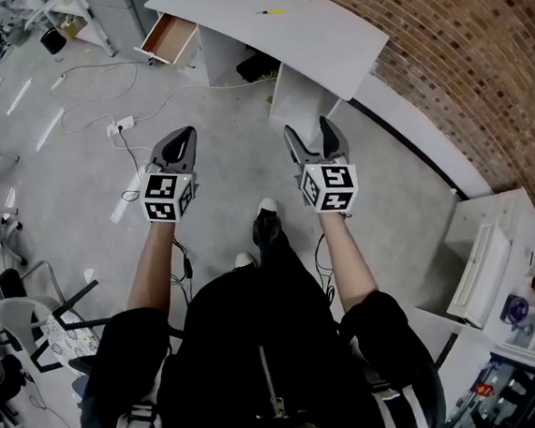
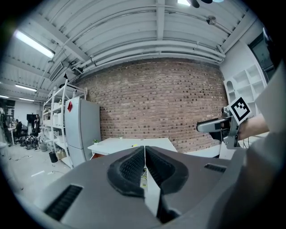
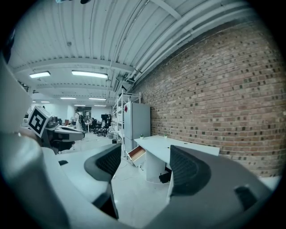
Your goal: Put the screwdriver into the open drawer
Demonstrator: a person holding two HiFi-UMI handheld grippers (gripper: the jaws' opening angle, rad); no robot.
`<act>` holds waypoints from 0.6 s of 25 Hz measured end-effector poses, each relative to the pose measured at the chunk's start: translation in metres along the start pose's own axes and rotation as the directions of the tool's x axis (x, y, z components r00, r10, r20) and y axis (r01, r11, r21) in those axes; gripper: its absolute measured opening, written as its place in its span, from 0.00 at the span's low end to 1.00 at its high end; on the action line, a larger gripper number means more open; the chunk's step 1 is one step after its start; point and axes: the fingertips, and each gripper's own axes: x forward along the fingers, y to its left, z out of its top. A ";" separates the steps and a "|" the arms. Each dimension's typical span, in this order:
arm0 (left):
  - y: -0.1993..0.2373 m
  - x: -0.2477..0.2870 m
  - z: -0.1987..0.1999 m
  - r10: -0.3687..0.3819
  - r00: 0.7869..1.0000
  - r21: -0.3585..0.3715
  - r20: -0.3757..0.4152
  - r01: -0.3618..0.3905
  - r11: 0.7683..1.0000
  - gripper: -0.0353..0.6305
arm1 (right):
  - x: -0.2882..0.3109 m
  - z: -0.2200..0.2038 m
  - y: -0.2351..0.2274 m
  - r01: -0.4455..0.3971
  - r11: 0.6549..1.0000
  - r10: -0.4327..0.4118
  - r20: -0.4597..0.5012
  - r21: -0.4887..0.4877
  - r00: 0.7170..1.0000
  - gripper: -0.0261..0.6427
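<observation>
Well, in the head view the person stands on bare floor with both tools held out, well apart from the desk [image 1: 325, 33] ahead. The screwdriver [image 1: 273, 11], a small yellow sliver, lies on the desk top. The drawer [image 1: 169, 39] hangs open at the desk's left end. The left gripper [image 1: 183, 136] shows its jaws together, and the right gripper [image 1: 309, 131] shows its jaws spread. In the left gripper view the pads meet with nothing between them, and the screwdriver [image 2: 134, 145] is only a yellow speck on the distant top. In the right gripper view the jaws stand wide and empty, framing the drawer [image 3: 136, 154]; the screwdriver is too small to pick out there. The likely trouble is the pick-up. A thin tool lying flat could roll or skid off the edge if a pad nudges it. The cable [image 1: 96, 93] on the floor could also catch a foot on the walk to the drawer.
</observation>
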 end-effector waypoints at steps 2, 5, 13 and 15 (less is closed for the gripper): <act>0.005 0.013 -0.001 -0.002 1.000 -0.003 -0.005 0.002 1.000 0.09 | 0.011 0.001 -0.005 0.001 1.000 -0.001 0.001 0.001 1.000 0.55; 0.010 0.038 -0.003 -0.009 1.000 -0.012 -0.013 0.009 1.000 0.09 | 0.031 0.002 -0.017 0.001 1.000 -0.001 0.002 0.002 1.000 0.55; 0.041 0.120 0.017 0.031 1.000 -0.027 -0.006 -0.031 0.999 0.09 | 0.119 0.011 -0.056 -0.048 0.999 0.048 -0.028 0.004 0.998 0.55; 0.055 0.142 0.023 0.050 0.999 -0.031 -0.005 -0.050 0.998 0.09 | 0.146 0.016 -0.068 -0.062 0.998 0.062 -0.028 0.002 0.998 0.55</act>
